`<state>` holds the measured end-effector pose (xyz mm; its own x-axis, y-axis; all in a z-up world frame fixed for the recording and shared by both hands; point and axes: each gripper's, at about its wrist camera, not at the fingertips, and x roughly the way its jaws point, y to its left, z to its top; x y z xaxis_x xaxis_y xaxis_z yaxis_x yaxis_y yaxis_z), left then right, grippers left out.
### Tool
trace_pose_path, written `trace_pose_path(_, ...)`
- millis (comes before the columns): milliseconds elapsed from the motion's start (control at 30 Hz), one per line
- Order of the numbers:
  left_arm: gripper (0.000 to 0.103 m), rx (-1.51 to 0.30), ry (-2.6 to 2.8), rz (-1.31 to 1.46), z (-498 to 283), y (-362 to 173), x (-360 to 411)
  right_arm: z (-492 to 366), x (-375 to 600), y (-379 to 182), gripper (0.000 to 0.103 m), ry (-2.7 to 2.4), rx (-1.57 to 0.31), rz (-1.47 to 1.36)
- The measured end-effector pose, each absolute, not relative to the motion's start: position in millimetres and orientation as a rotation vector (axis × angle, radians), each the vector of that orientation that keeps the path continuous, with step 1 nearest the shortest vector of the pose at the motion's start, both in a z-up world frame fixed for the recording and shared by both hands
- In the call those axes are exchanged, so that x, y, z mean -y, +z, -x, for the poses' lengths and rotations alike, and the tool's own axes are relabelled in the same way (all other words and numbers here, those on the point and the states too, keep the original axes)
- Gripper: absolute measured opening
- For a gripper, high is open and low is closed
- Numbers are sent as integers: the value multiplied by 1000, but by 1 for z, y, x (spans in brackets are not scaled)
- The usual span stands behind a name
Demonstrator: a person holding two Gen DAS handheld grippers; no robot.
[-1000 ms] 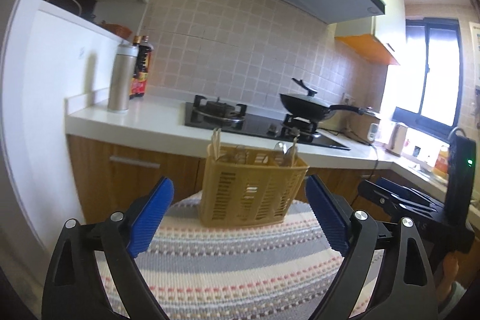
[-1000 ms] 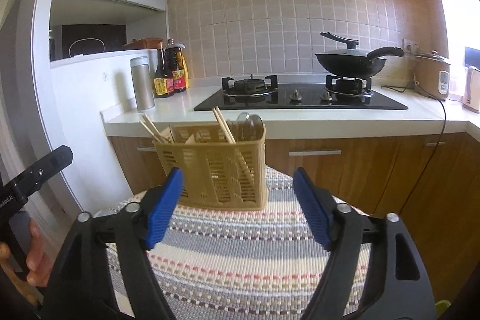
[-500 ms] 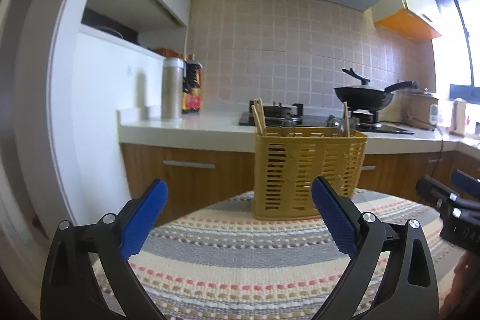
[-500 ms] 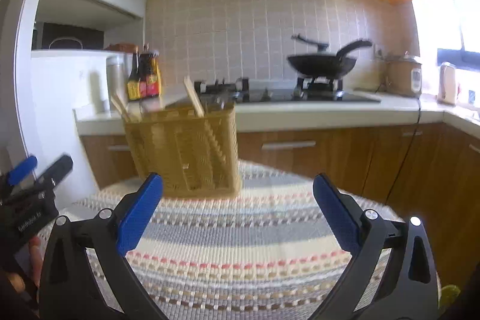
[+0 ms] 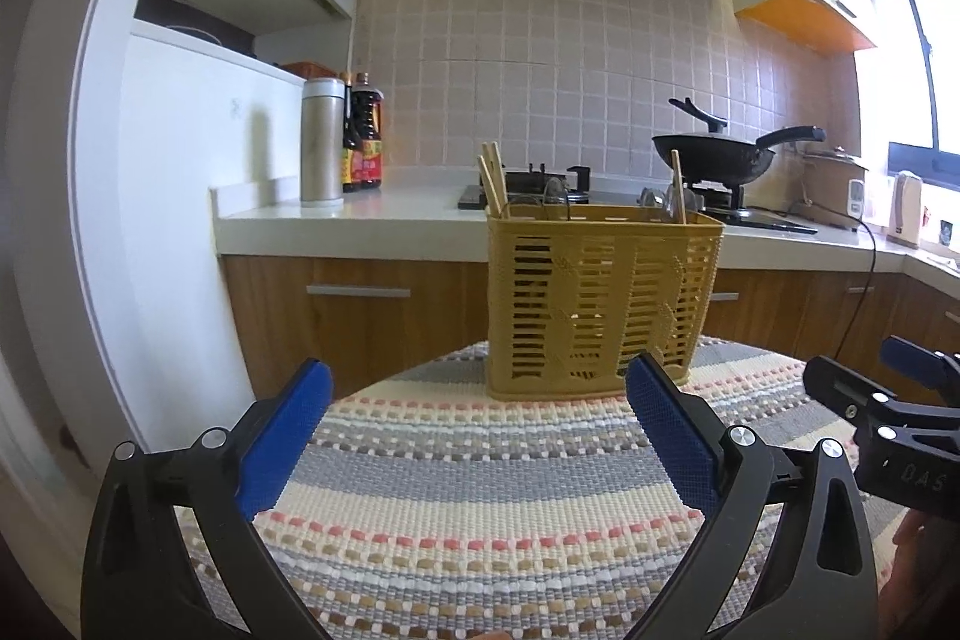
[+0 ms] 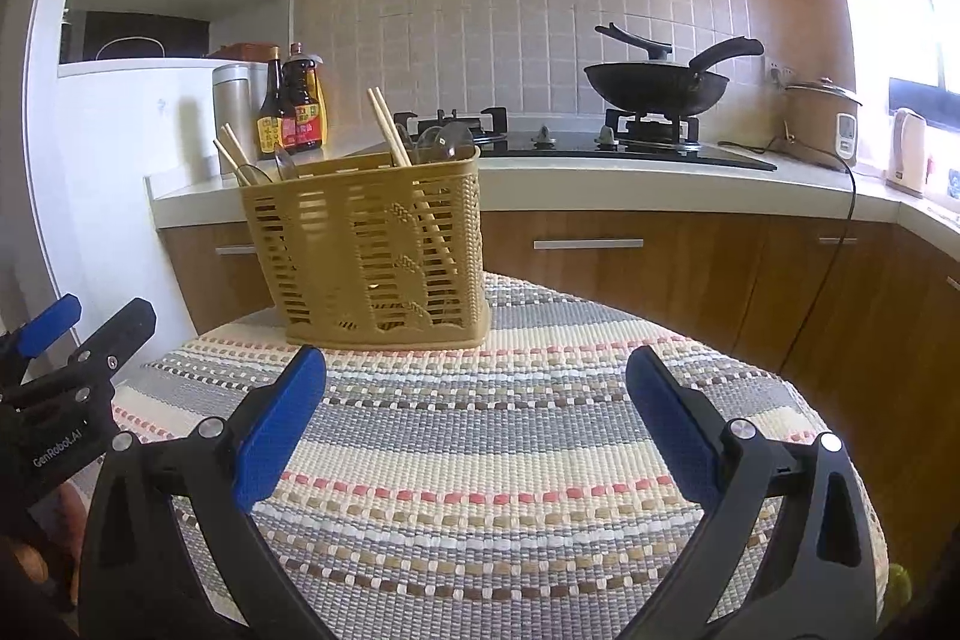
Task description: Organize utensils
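Yellow plastic utensil basket [image 5: 602, 303] stands upright on the striped woven mat [image 5: 480, 490] that covers the worktop, at 12 o'clock from the left claw [image 5: 477, 439] and near 11 o'clock from the right claw [image 6: 474, 427]. Wooden chopsticks [image 6: 390, 127] and spoons [image 6: 447, 141] poke above its rim. Both claws are released, blue pads spread wide, grasping nothing, hovering over the mat short of the basket. A black wok [image 6: 657, 83] sits on the stove behind.
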<state>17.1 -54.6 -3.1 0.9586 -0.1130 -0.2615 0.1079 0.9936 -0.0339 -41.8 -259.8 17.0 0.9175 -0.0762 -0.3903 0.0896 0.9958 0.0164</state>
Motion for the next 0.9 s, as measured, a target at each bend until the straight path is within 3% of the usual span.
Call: trace_pose_path(900,95,-288,-126,-43,-17,-7,68,35,259,12,96,-88,-445,-23)
